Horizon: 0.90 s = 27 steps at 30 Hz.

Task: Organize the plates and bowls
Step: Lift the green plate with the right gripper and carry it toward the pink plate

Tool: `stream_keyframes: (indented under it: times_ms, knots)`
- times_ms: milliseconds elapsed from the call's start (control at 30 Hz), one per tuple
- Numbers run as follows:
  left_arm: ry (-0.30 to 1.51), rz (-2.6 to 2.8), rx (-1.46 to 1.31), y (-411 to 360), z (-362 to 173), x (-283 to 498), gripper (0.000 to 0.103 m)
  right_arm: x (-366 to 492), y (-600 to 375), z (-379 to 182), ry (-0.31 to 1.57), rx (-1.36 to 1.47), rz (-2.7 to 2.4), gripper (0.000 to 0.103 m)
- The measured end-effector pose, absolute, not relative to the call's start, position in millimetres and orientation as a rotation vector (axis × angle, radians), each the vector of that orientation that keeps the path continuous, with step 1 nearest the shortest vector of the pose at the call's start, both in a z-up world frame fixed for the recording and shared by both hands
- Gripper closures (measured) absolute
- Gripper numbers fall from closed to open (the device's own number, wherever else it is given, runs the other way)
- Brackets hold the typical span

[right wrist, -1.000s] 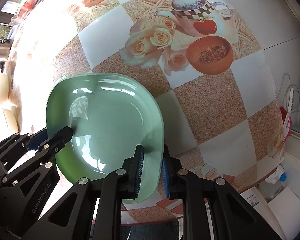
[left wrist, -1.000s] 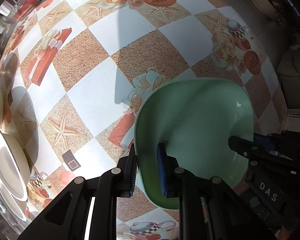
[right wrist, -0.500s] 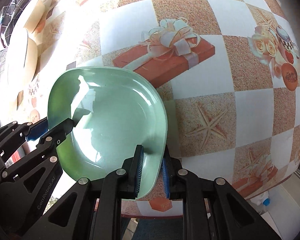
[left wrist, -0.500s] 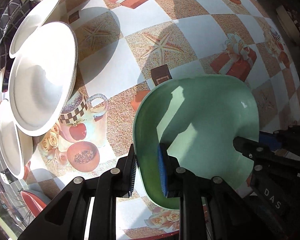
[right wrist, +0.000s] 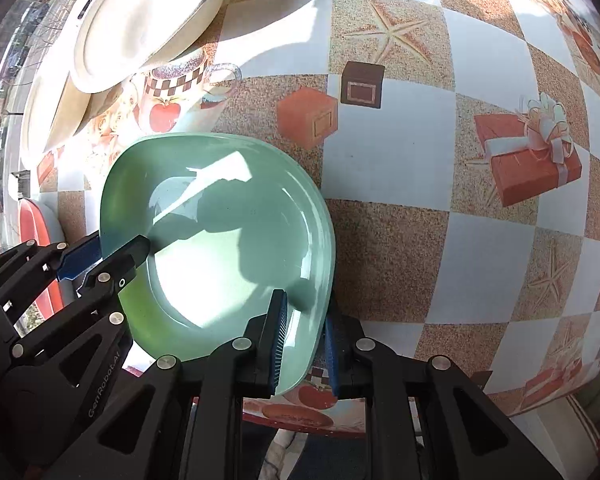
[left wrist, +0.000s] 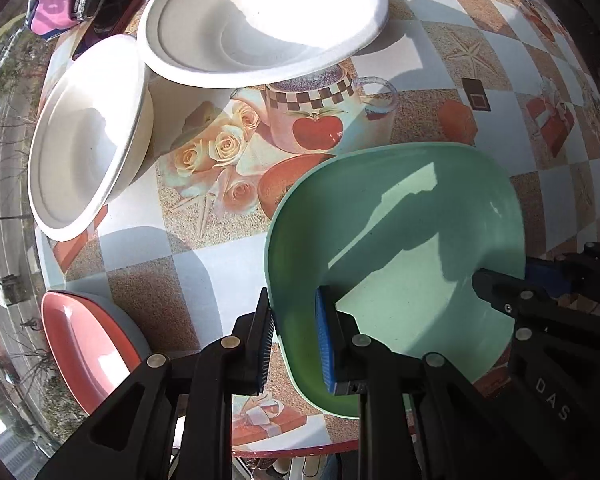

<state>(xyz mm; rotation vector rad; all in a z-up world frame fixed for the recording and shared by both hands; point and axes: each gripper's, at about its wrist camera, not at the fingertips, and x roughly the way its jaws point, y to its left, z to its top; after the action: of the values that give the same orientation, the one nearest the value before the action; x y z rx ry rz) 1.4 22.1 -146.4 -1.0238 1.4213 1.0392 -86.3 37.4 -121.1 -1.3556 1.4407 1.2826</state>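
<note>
Since 1 second ago, the green plate [left wrist: 396, 240], clamped by left tool [left wrist: 296, 340] and right tool [right wrist: 304, 340], reached 2 white bowls [left wrist: 88, 136]; red plate [left wrist: 84, 348] at bench [left wrist: 204, 276] edge.

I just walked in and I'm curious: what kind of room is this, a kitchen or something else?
Probably a home dining spot by a window. A table with a printed teapot-and-roses cloth holds white bowls, a red plate and a green plate, and a street shows outside.
</note>
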Motion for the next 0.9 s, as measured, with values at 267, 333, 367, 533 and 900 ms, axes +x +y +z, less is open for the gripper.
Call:
stream_keyframes:
  times_ms: [267,333,367,533,900]
  knots:
    - [1.403,1.040,-1.032,6,-149,-20,0.081,-97,31,-122,1.405,-1.386,1.282,0.083]
    - [1.402,1.039,-1.032,8,-150,-29,0.081,-98,31,-123,1.394,-1.395,1.282,0.083]
    - [1.402,1.039,-1.032,8,-150,-29,0.081,-99,28,-124,1.391,-1.397,1.282,0.083]
    - [1.402,1.039,-1.032,10,-151,-27,0.081,-105,28,-124,1.390,-1.398,1.281,0.083]
    - [1.401,1.039,-1.032,10,-152,-27,0.081,-105,32,-121,1.388,-1.399,1.280,0.083]
